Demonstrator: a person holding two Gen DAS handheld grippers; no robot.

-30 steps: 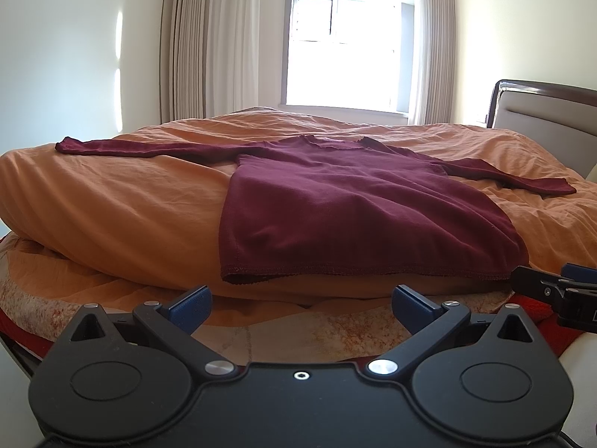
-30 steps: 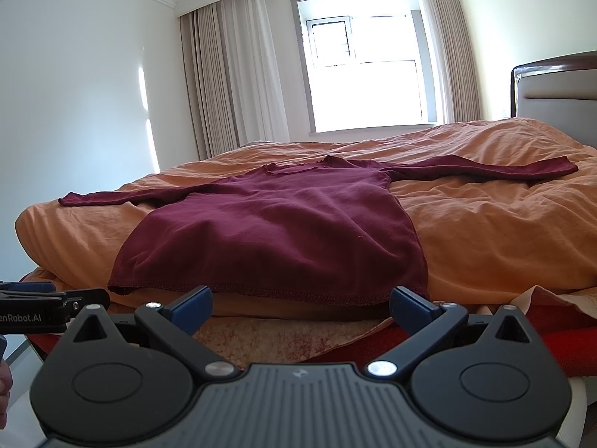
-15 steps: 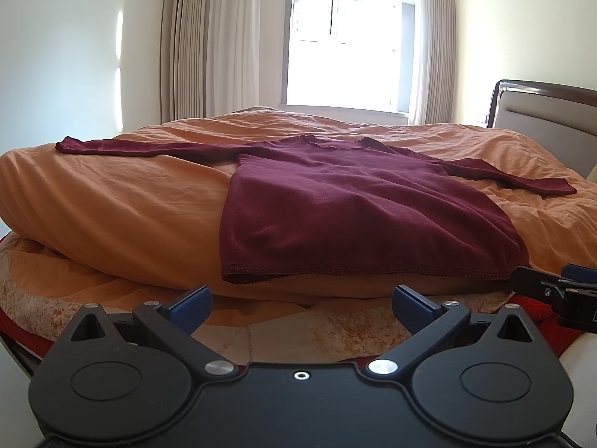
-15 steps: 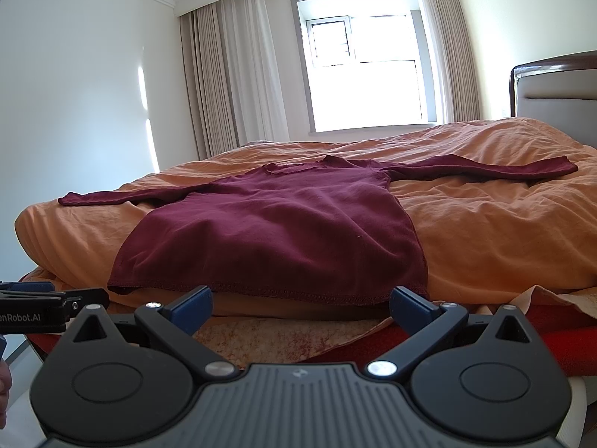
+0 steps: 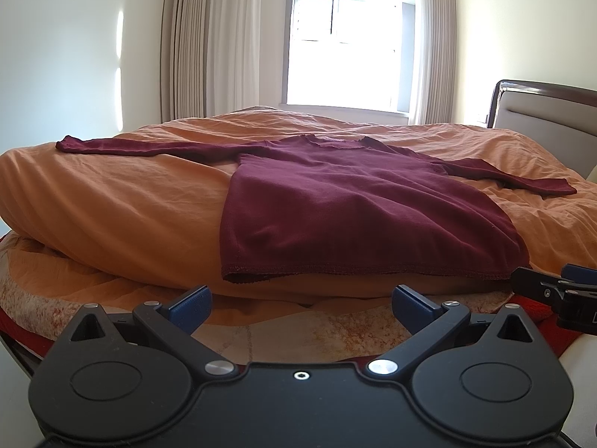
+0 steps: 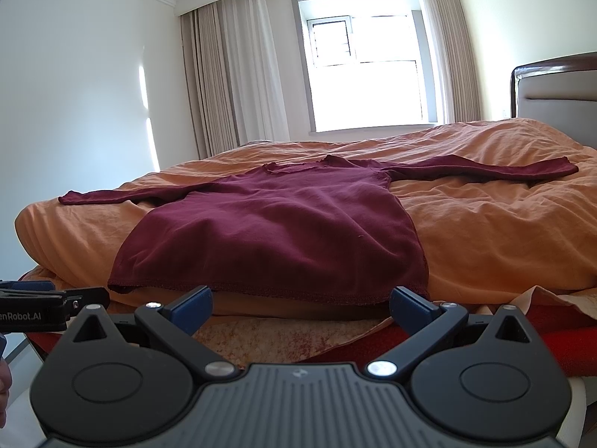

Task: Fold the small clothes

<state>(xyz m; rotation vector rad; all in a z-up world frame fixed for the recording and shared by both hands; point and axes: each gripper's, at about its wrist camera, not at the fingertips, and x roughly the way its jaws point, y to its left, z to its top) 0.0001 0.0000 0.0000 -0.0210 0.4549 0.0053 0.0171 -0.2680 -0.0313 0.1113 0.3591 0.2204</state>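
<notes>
Comparing w/ a sec ago: nothing's moved. Left tool (image 5: 300, 304) & right tool (image 6: 300, 304) both hover w/ jaws wide apart, empty. Maroon top (image 5: 347, 216) lies flat on the bed (image 5: 123, 201), just ahead of both tools, sleeves spread. Folding hasn't started imo.

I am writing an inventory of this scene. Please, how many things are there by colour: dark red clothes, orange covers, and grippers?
Dark red: 1, the sweater
Orange: 1, the duvet
Black with blue pads: 2, the left hand-held gripper and the right hand-held gripper
Total: 4
</notes>
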